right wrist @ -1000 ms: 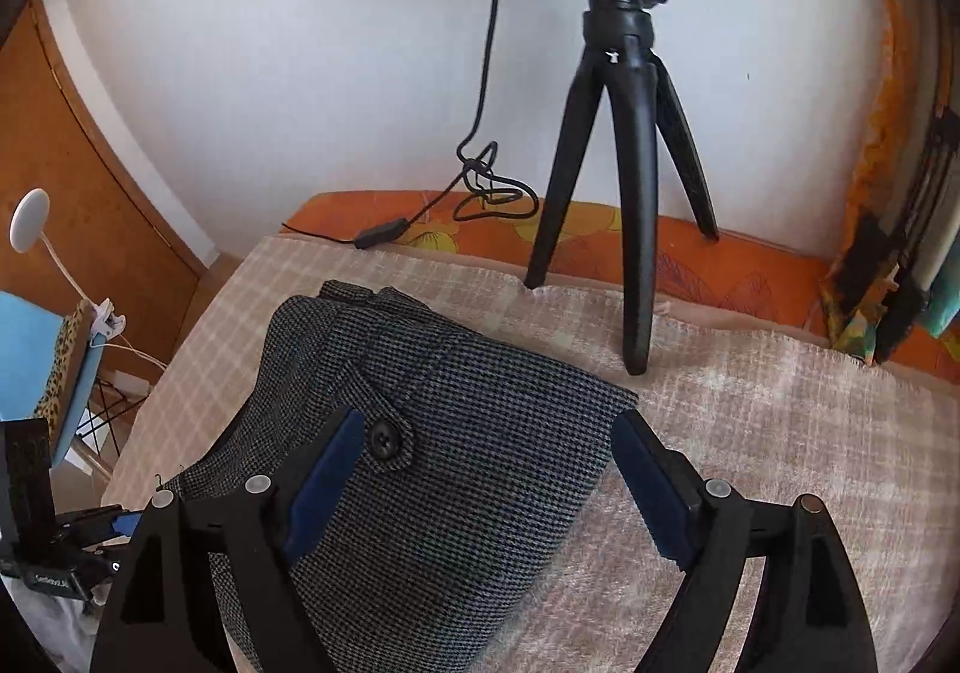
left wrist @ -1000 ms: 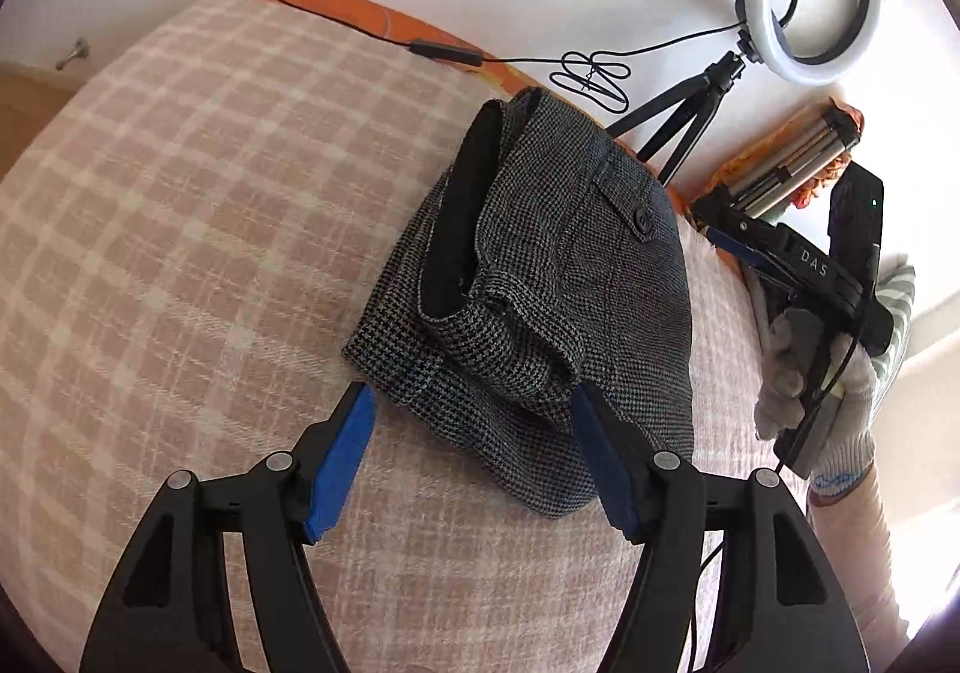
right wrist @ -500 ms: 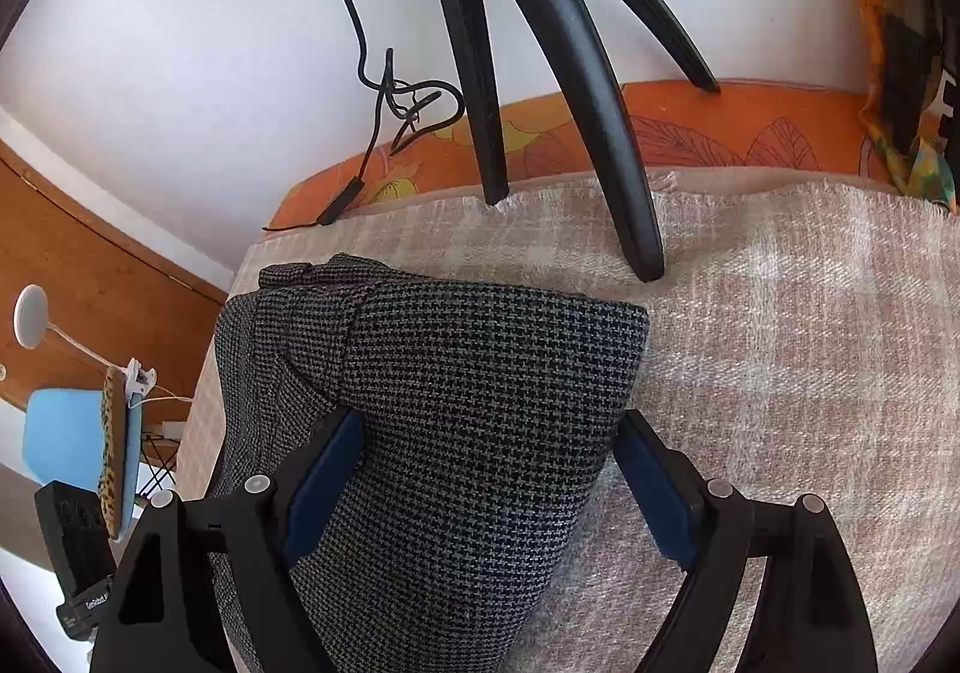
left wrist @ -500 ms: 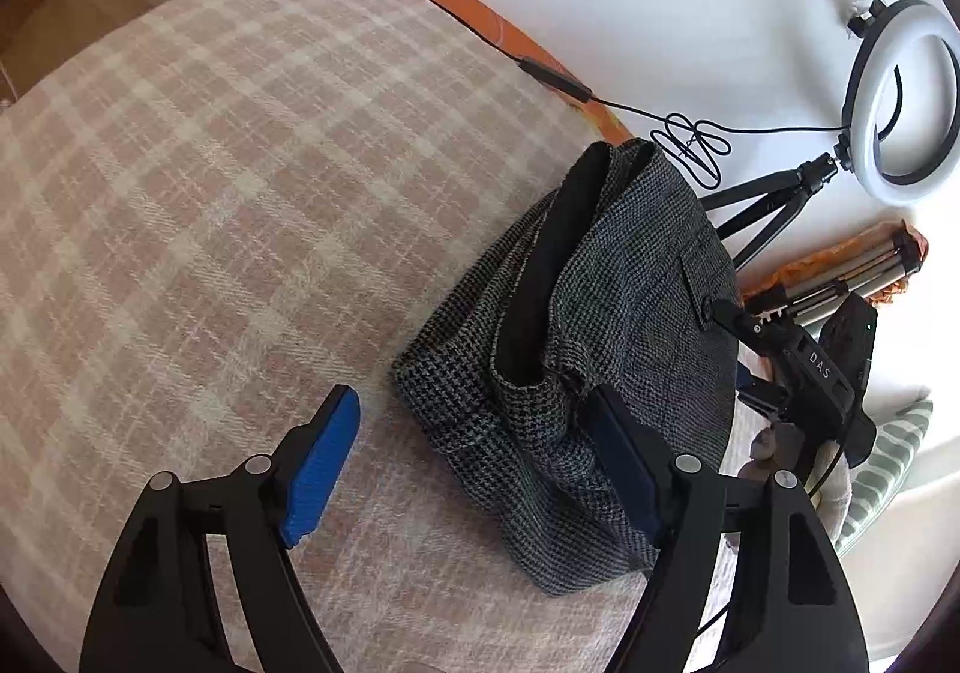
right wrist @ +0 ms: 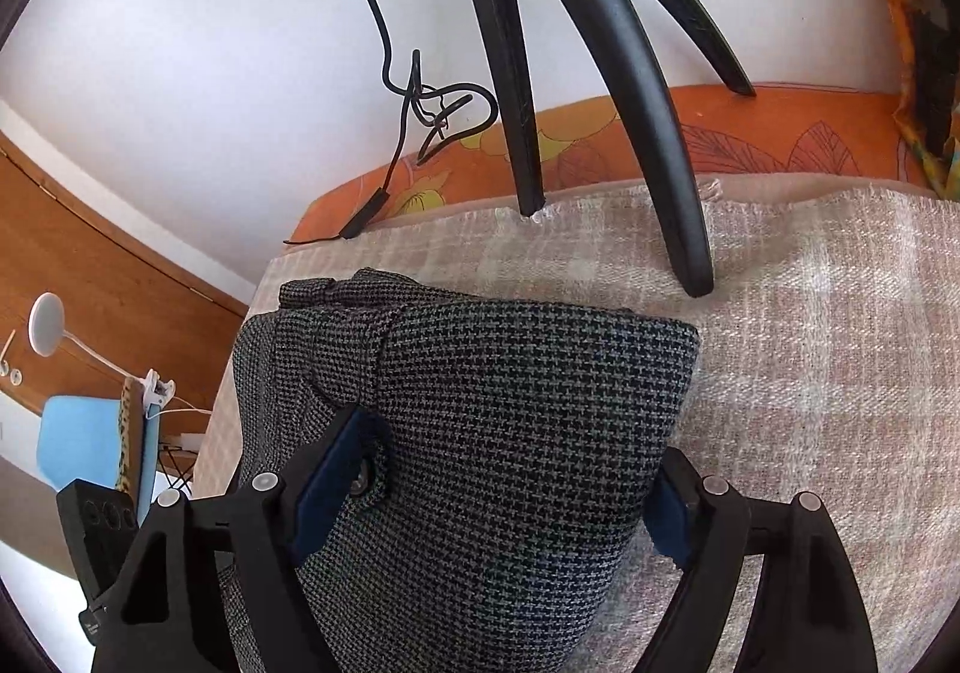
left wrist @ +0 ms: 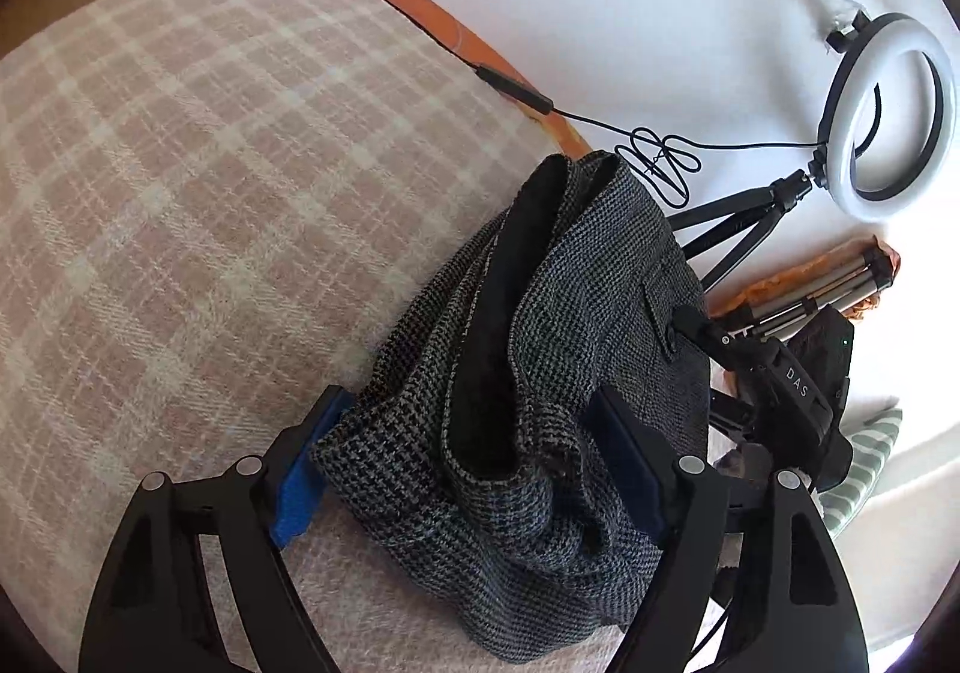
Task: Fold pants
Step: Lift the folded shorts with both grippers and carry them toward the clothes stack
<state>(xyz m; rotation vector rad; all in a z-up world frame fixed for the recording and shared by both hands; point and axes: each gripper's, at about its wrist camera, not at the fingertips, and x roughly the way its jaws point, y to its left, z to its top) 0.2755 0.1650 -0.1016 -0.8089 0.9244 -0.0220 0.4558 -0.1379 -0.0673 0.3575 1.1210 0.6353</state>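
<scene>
The grey houndstooth pants (left wrist: pixel 540 373) lie folded in a thick bundle on the pink plaid blanket (left wrist: pixel 210 162), the black-lined waistband opening facing up. My left gripper (left wrist: pixel 474 469) is open, its blue pads straddling the near end of the bundle. In the right wrist view the pants (right wrist: pixel 510 433) fill the lower middle, a buttoned pocket flap by the left pad. My right gripper (right wrist: pixel 492 493) is open, its fingers straddling the folded stack from the other side. The right gripper's body (left wrist: pixel 780 391) shows beyond the pants in the left wrist view.
A ring light (left wrist: pixel 888 114) on a black tripod (right wrist: pixel 600 102) stands on the blanket just behind the pants, its cable (left wrist: pixel 654 162) trailing along an orange mattress edge (right wrist: pixel 660 138). A folded silver tripod (left wrist: pixel 822 295) lies at right. White wall behind.
Both grippers have moved in over the pants: the left from short of the bundle to straddling its near end, the right lower and closer, so the fabric sits between its fingers.
</scene>
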